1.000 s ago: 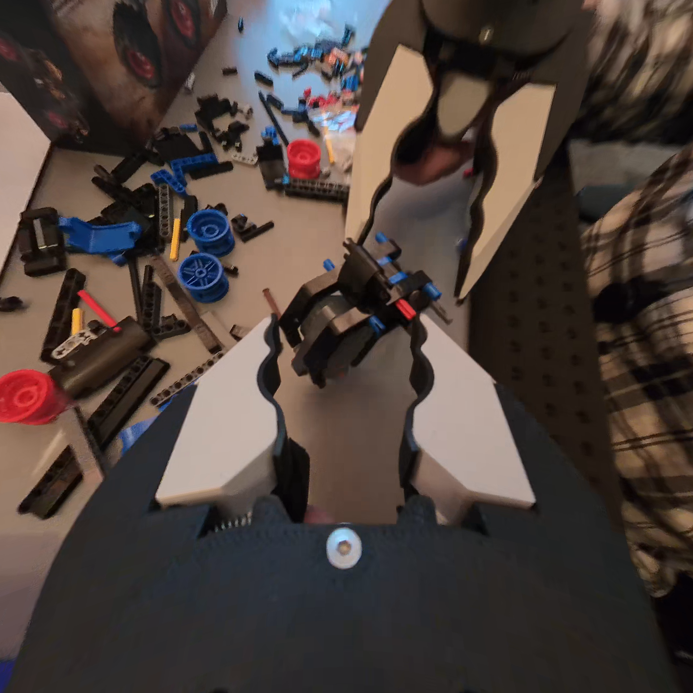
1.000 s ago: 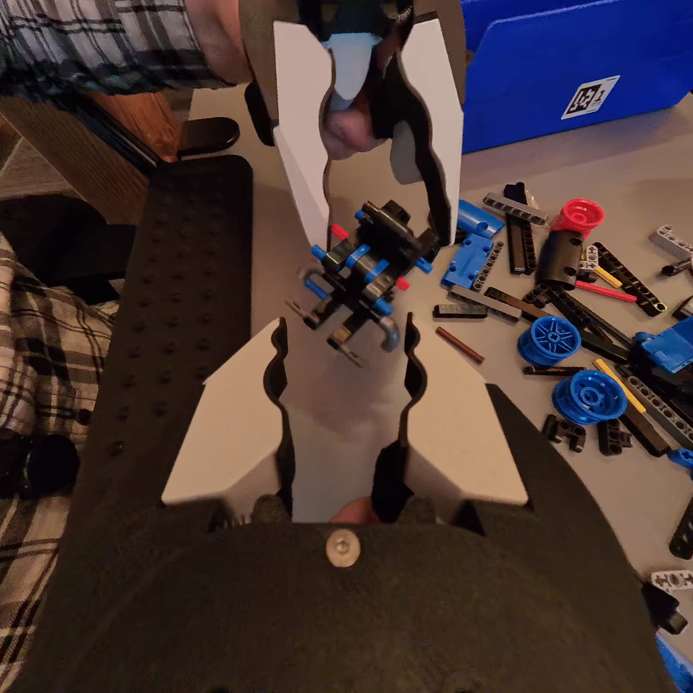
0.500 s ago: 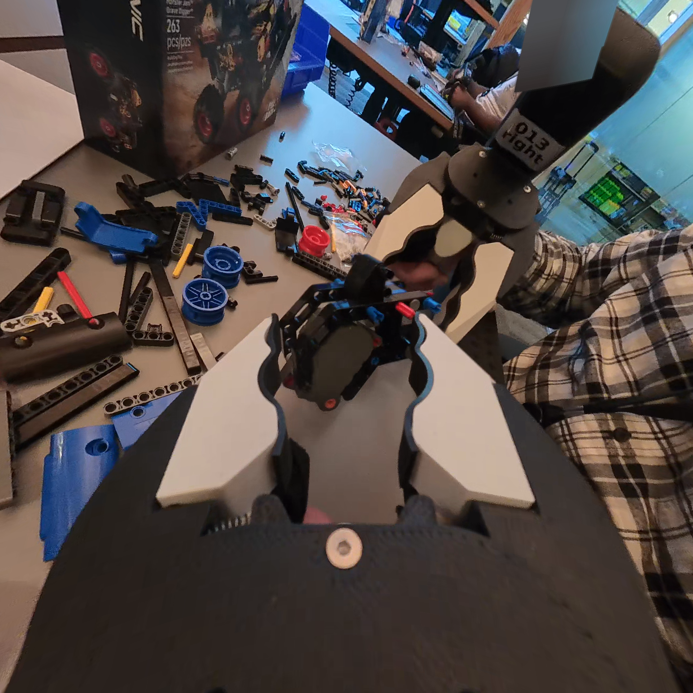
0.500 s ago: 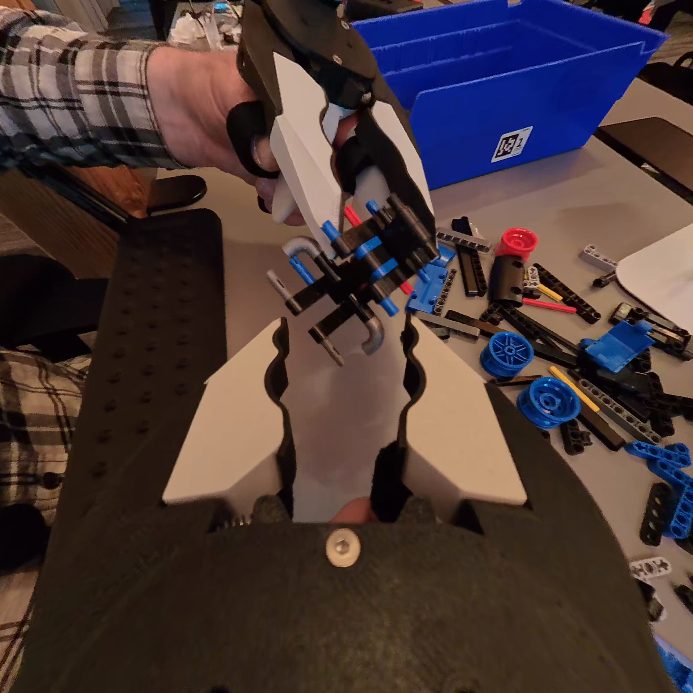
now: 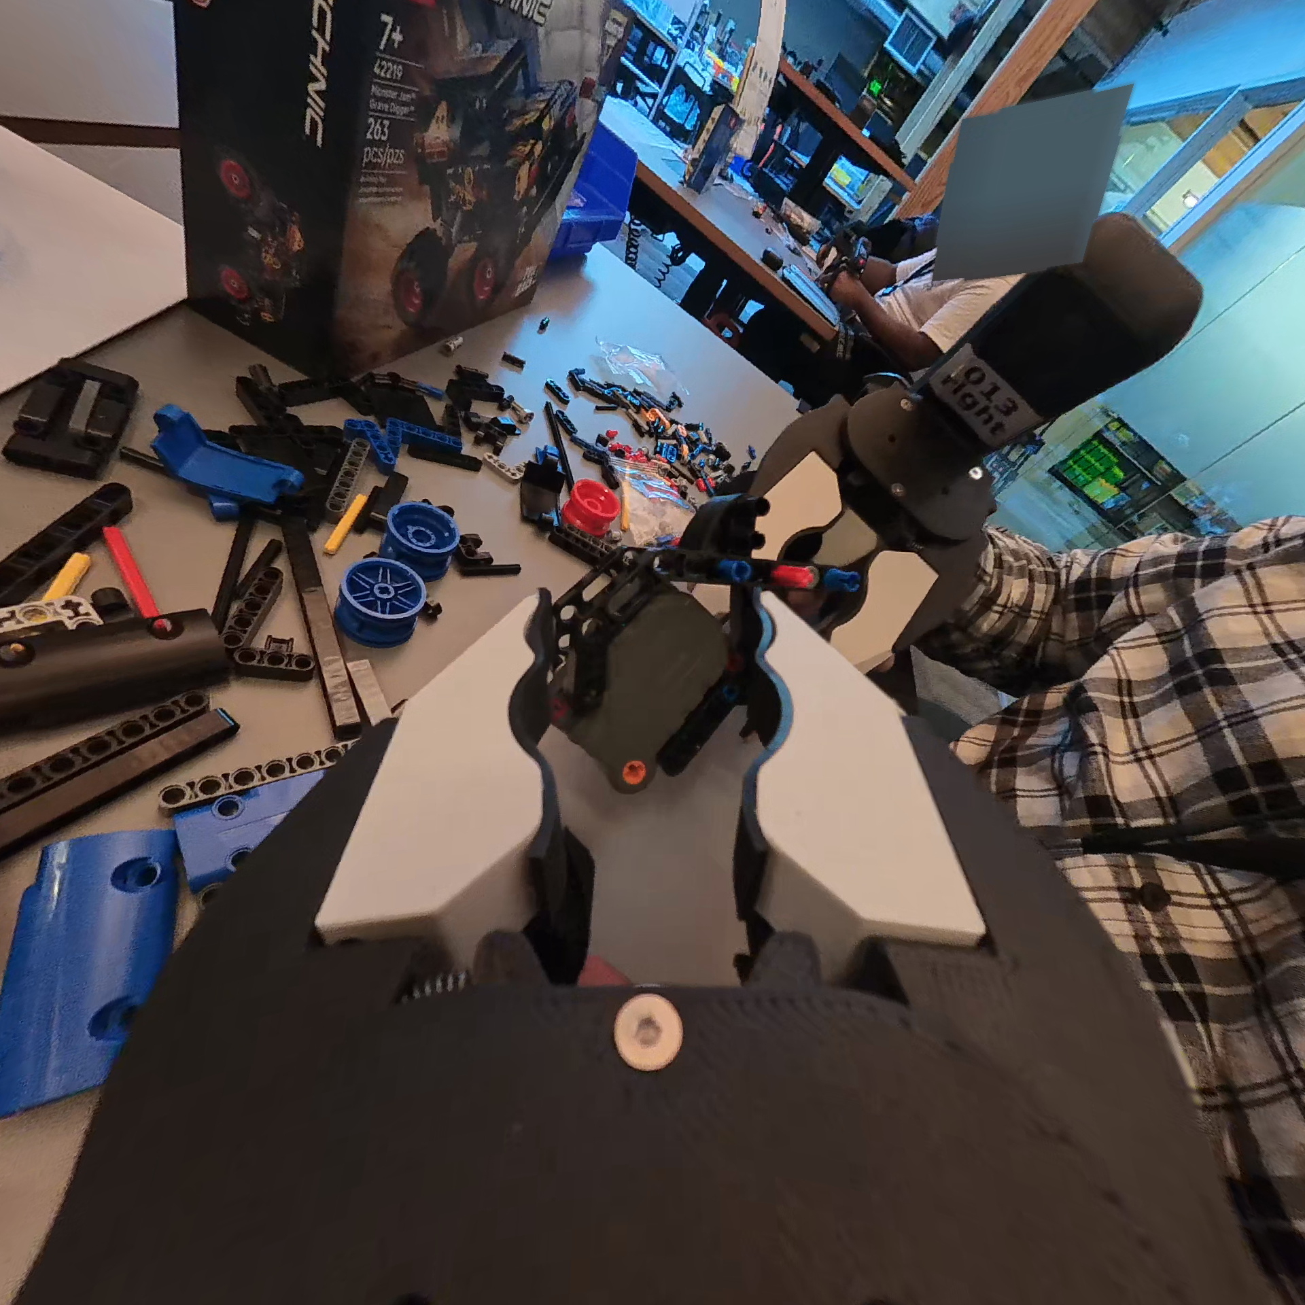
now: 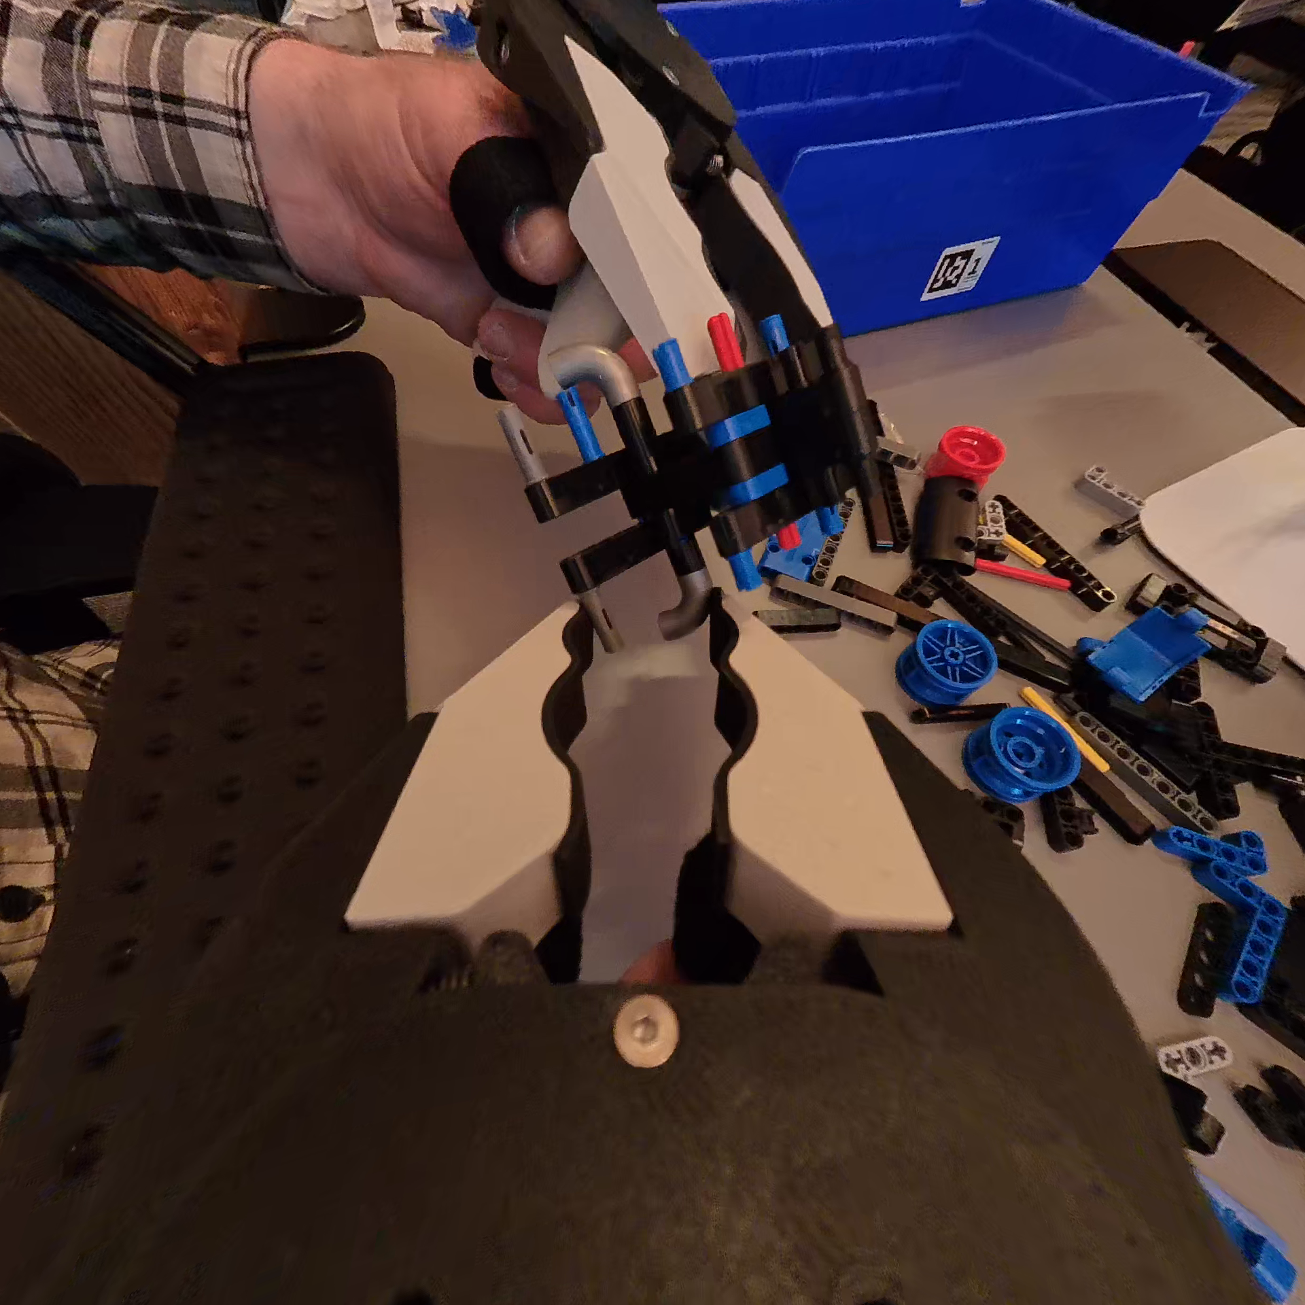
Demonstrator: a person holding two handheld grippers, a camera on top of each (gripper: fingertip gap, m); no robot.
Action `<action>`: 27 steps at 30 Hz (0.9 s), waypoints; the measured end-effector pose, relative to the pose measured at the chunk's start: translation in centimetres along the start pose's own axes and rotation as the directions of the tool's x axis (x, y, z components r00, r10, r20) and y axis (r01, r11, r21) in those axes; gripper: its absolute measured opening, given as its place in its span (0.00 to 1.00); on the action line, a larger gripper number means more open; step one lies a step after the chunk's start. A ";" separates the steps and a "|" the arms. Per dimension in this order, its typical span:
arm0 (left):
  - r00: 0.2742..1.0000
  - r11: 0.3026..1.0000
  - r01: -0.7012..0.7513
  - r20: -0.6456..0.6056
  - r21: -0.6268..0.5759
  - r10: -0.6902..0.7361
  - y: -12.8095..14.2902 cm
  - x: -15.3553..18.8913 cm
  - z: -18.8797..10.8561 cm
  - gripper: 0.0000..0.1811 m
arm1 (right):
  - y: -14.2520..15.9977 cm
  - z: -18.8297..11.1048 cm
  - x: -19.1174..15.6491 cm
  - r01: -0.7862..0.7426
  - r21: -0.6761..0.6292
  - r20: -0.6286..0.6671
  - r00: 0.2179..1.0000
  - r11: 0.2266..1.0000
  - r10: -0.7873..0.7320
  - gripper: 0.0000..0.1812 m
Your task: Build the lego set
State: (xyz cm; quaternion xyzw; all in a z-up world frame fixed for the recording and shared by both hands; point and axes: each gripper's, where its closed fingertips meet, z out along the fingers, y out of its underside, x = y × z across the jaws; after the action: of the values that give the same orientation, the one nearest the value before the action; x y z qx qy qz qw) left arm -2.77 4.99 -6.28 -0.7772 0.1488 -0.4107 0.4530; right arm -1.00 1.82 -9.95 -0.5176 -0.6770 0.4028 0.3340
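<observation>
A black lego assembly [image 5: 650,657] with blue and red pins and a dark grey motor block is clamped between my left gripper's [image 5: 646,621] fingertips, held above the table. In the right wrist view the assembly [image 6: 706,466] hangs from the left gripper [image 6: 748,353], which a hand holds. My right gripper [image 6: 646,611] is open just below it. The assembly's grey pin and grey elbow piece [image 6: 688,600] dip between its fingertips. The right gripper [image 5: 840,600] shows behind the assembly in the left wrist view.
Loose pieces cover the grey table [image 5: 212,671]: blue wheel hubs [image 5: 385,590], a red hub [image 5: 592,505], black beams and blue panels [image 5: 78,946]. The set's box [image 5: 367,176] stands at the back. A blue bin [image 6: 953,176] and a black perforated pad [image 6: 268,600] flank the work area.
My left gripper has closed on the assembly, lifted it off the table and tilted it up. The right gripper stays open and is now close under the assembly.
</observation>
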 end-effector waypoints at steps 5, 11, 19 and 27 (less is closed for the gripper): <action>1.000 1.000 0.009 -0.010 -0.005 -0.009 0.3 0.0 -0.1 0.28 | -0.3 -0.3 -0.1 -0.027 0.042 0.028 0.999 0.999 0.026 0.17; 0.999 1.000 0.002 -0.035 -0.023 -0.003 0.8 0.3 -0.4 0.22 | -1.5 -1.4 0.3 -0.115 0.121 0.083 0.991 0.986 0.105 0.14; 0.998 0.999 0.019 -0.056 -0.039 -0.021 2.0 0.2 0.0 0.17 | -0.4 -1.0 0.4 -0.146 0.074 0.109 0.984 0.987 0.137 0.12; 0.994 0.992 0.064 -0.080 -0.107 -0.072 3.9 -0.3 0.1 0.19 | 1.2 -0.5 -0.3 -0.169 -0.007 0.166 0.972 0.986 0.167 0.11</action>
State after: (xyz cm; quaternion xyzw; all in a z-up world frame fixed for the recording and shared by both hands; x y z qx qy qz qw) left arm -2.26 3.08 -9.70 -0.7865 0.1621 -0.4497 0.3910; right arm -0.01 1.76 -10.81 -0.5364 -0.6548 0.4738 0.2429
